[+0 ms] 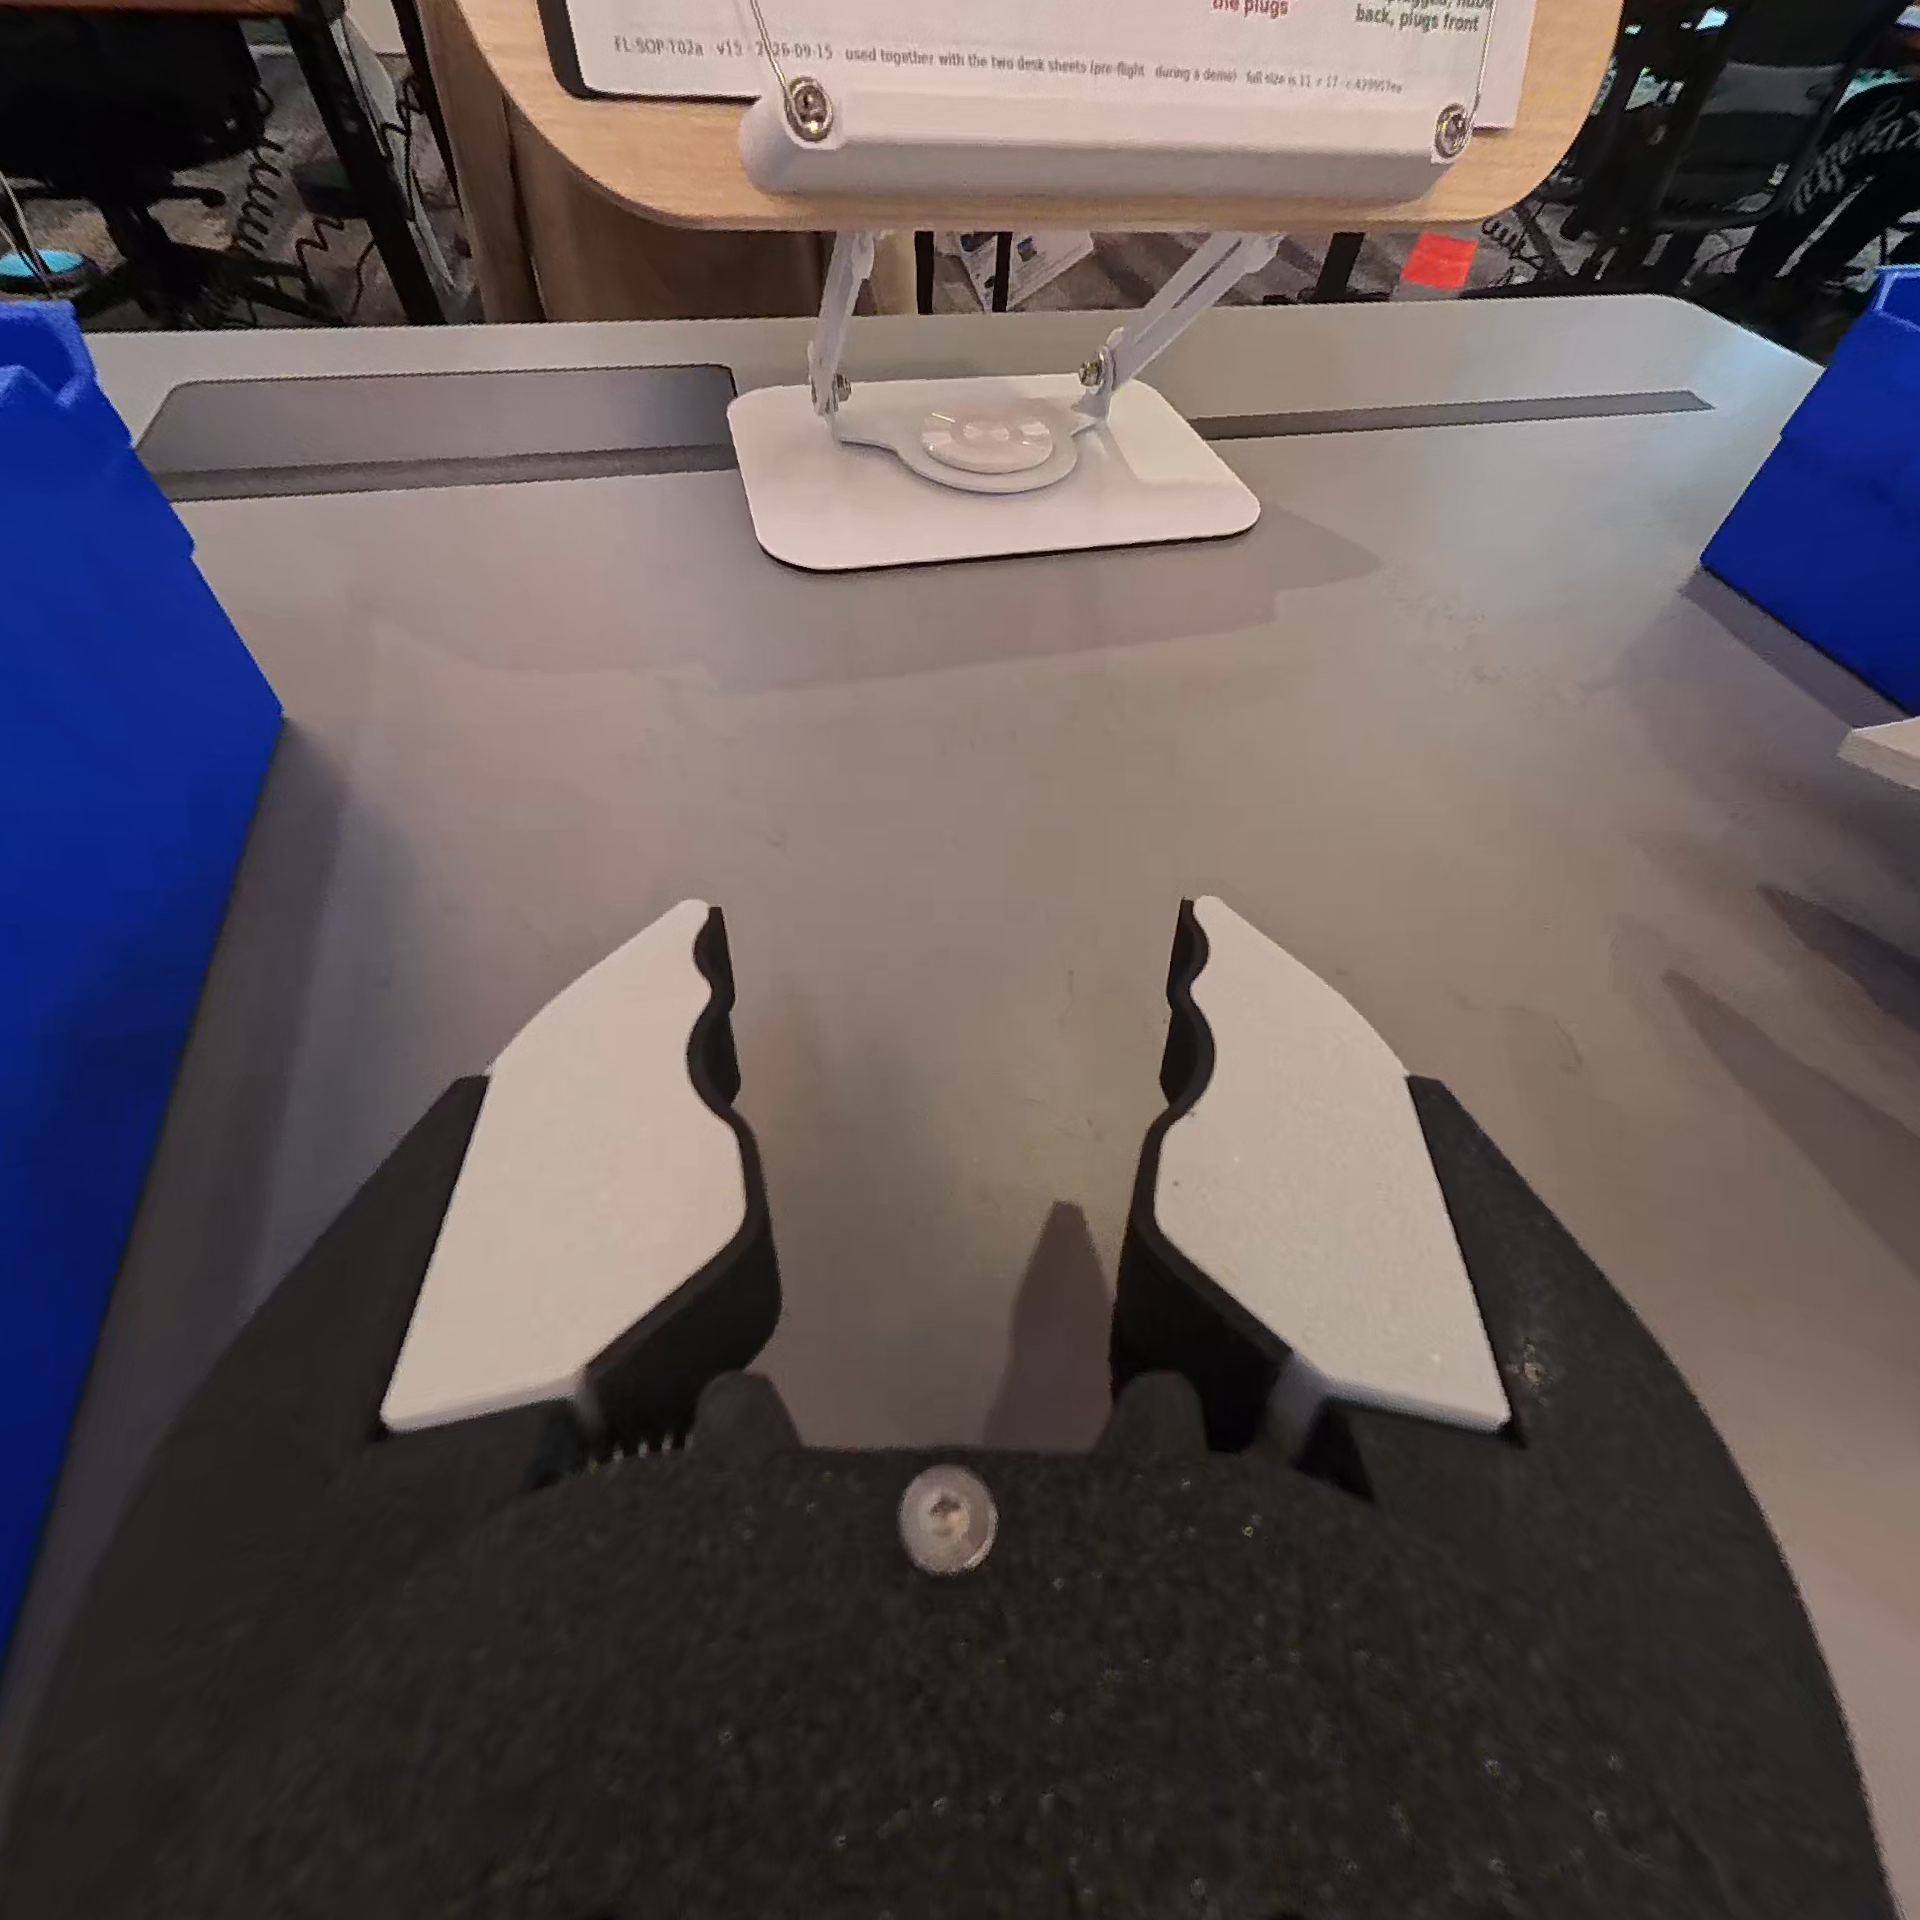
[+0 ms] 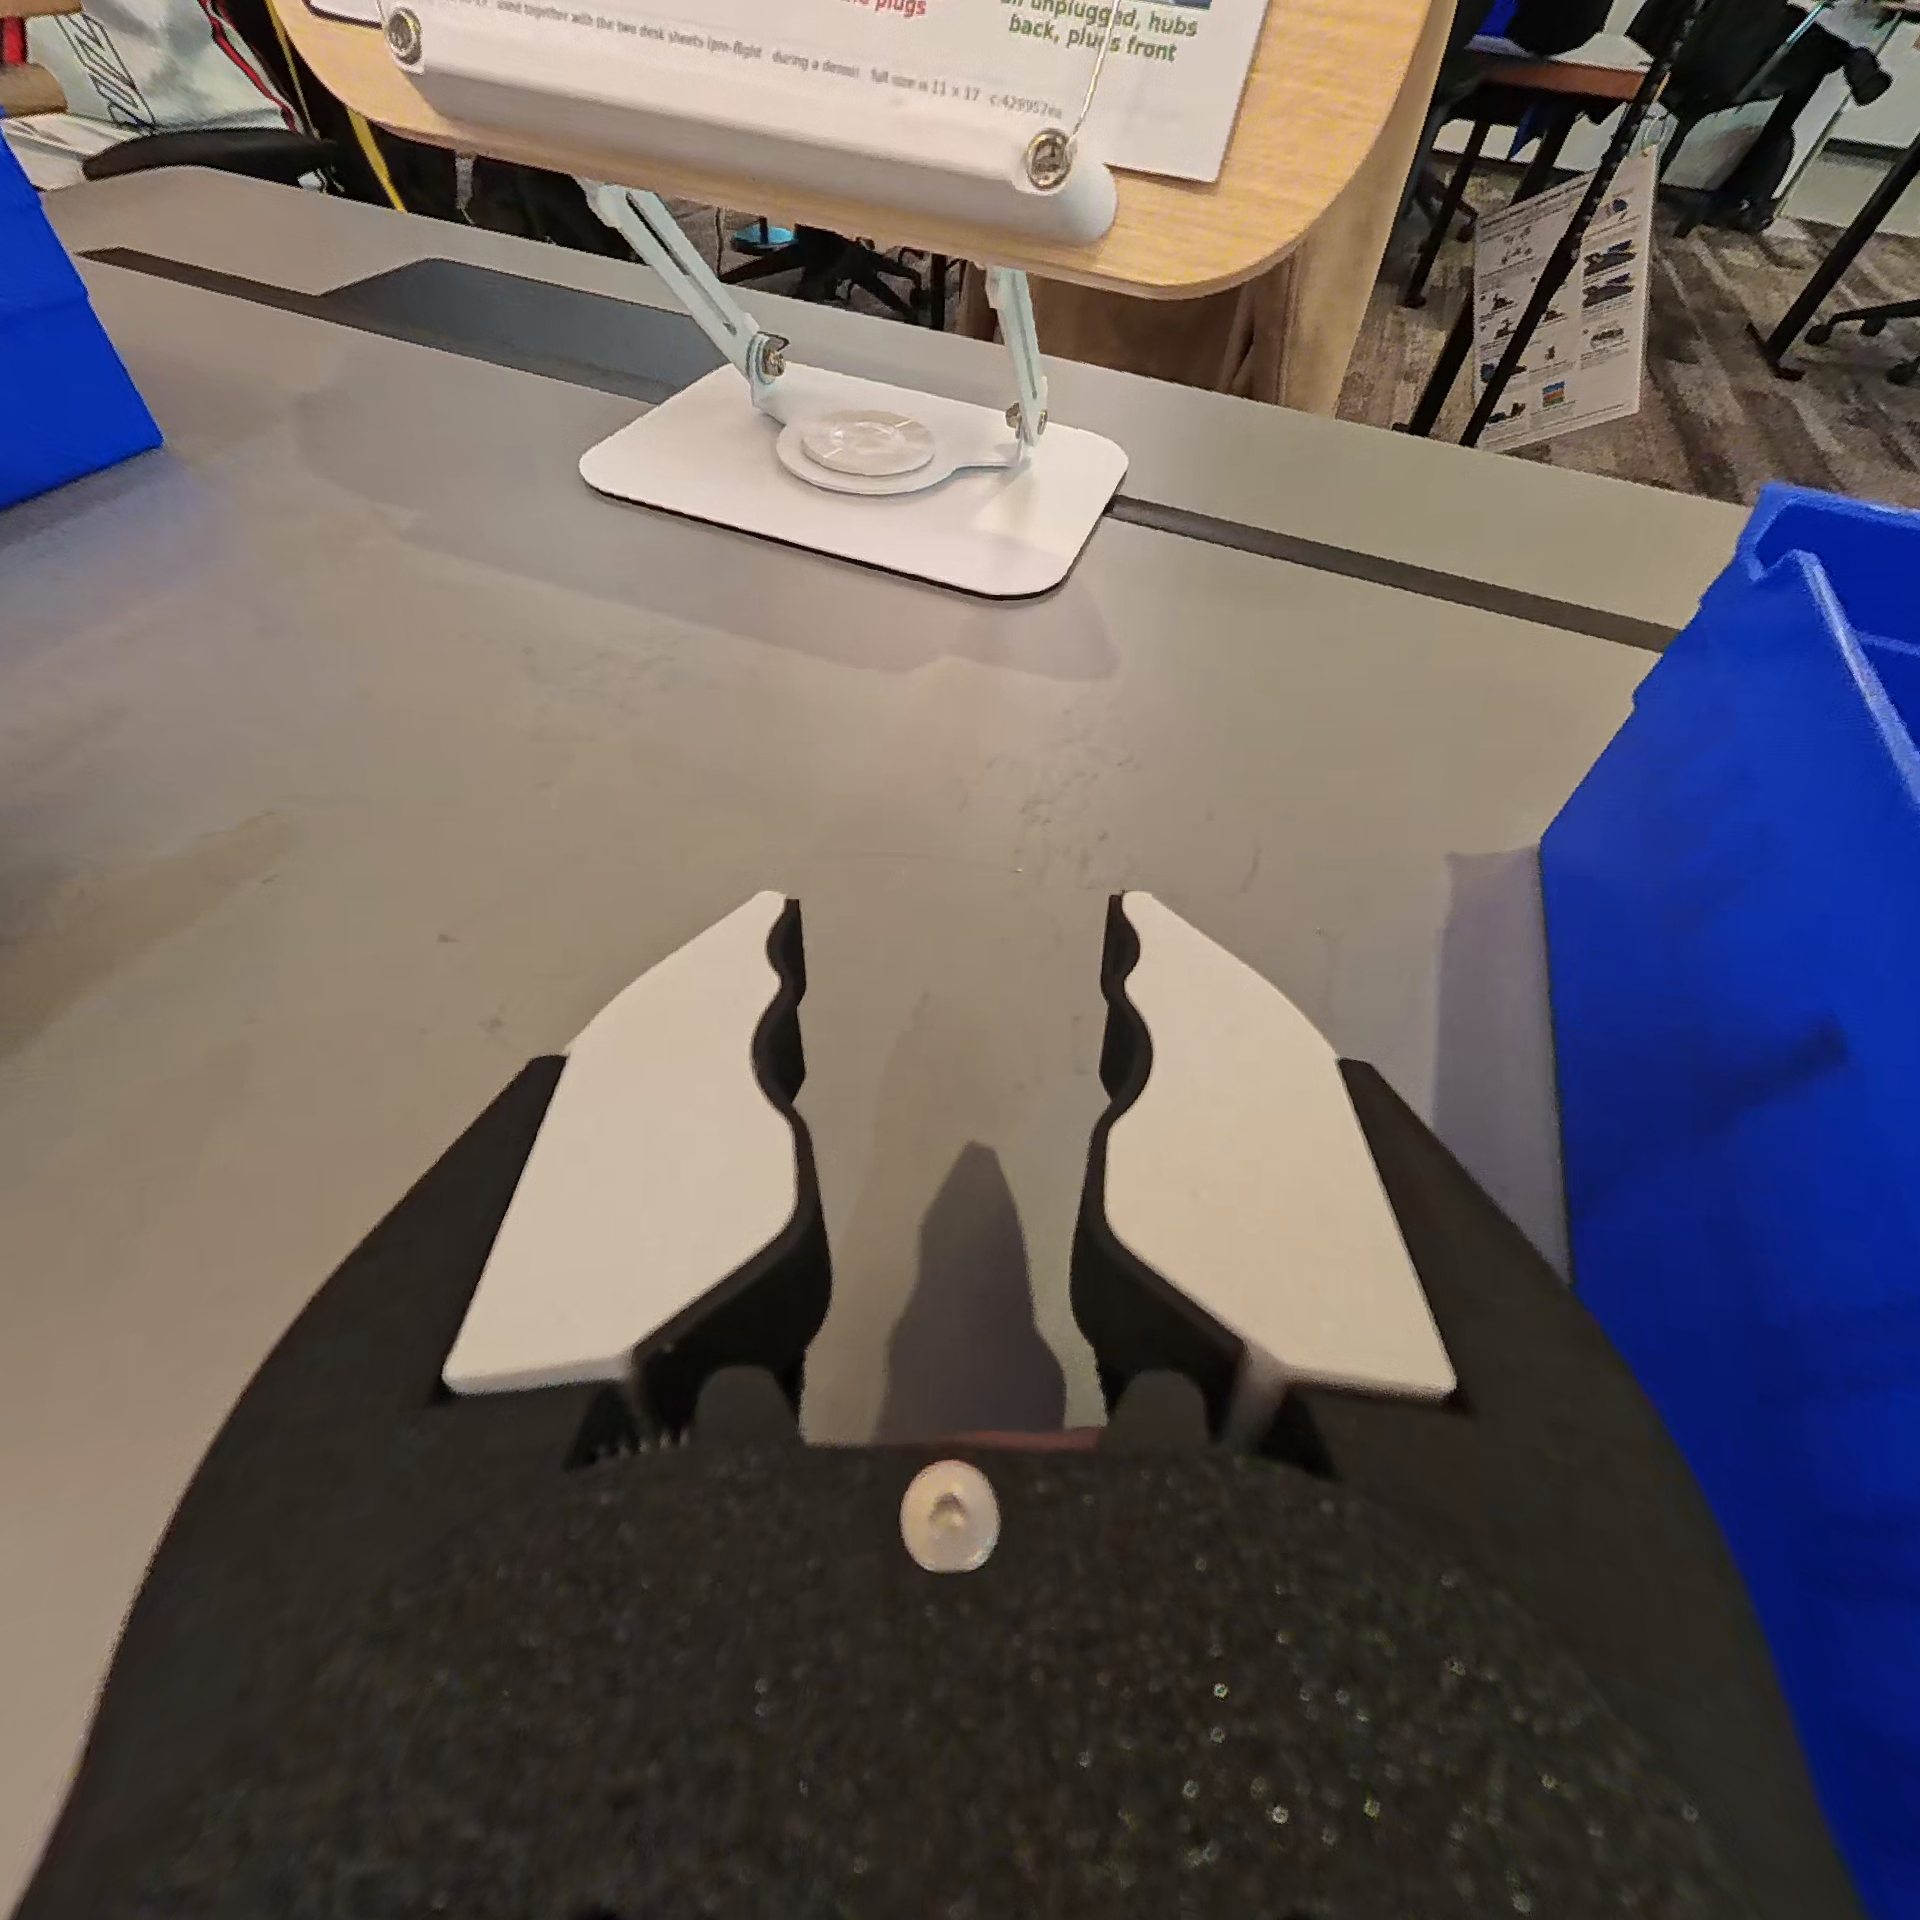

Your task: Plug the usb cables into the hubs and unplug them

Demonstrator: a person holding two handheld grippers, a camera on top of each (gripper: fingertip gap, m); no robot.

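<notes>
No usb cable or hub shows in either view. My left gripper (image 1: 951,914) is open and empty, held low over the grey table (image 1: 935,748). Its two white fingers (image 1: 613,1132) with black pads stand wide apart. My right gripper (image 2: 954,909) is also open and empty over the same grey table (image 2: 520,779), its fingers (image 2: 665,1132) a little less far apart. Neither gripper shows in the other's view.
A white stand (image 1: 997,468) (image 2: 862,478) at the table's far middle holds up a wooden board with a printed sheet (image 1: 1039,62) (image 2: 831,62). Blue bins flank the table: left (image 1: 104,831) and right (image 1: 1829,499) in the left wrist view, right (image 2: 1766,1039) and far left (image 2: 52,343) in the right wrist view.
</notes>
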